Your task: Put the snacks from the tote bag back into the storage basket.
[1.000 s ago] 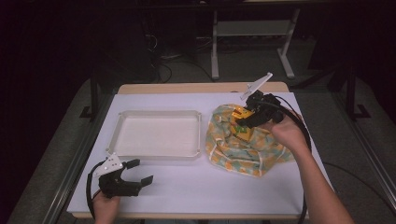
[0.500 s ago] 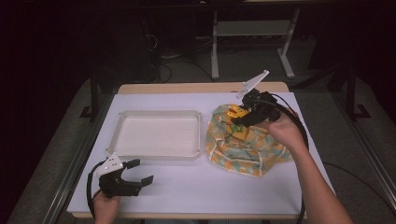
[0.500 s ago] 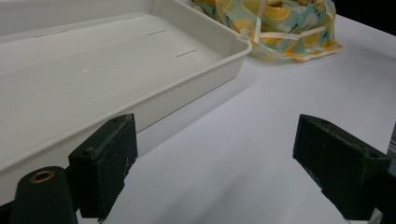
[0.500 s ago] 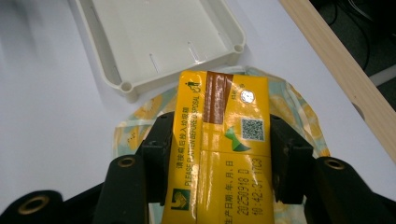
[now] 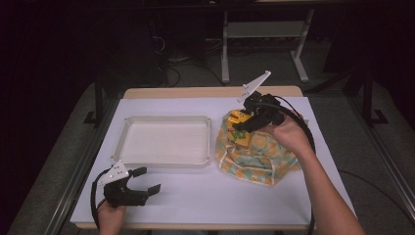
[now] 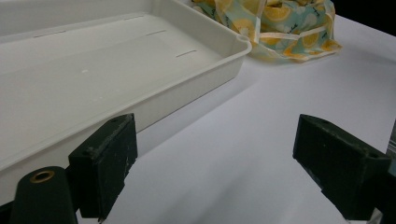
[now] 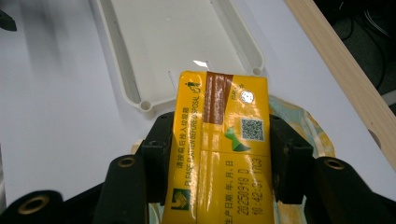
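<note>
Carton position first: I see a yellow carton (image 7: 219,149) seated squarely between the two black jaws of my right gripper (image 7: 219,163), with one jaw pressed against each of its long sides. The jaws pinch it. Its printed top face points at the camera and its far end projects beyond the jaw tips, toward the near corner of the white tray (image 7: 177,46). In the high view, the right gripper (image 5: 247,123) holds the carton (image 5: 240,120) above the fabric bag (image 5: 254,156), clear of the tray (image 5: 166,142).

Left gripper (image 6: 215,163): I read its jaws as spread wide apart, with nothing between them but the white sheet (image 6: 261,116) covering the table. The tray wall (image 6: 187,88) lies just beyond the left-hand jaw tip. The bag (image 6: 280,23) lies farther ahead, past the tray's corner. In the high view this gripper (image 5: 142,183) rests low on the sheet, near the tray's near edge, held by the left hand (image 5: 110,218).

Containers: the tray is shallow, rectangular, with rounded corners, and its floor is bare. The bag is cloth, printed with yellow citrus slices on pale green, with cream trim, and lies slumped just beside the tray's right end. I cannot tell what the bag holds beneath the carton.
</note>
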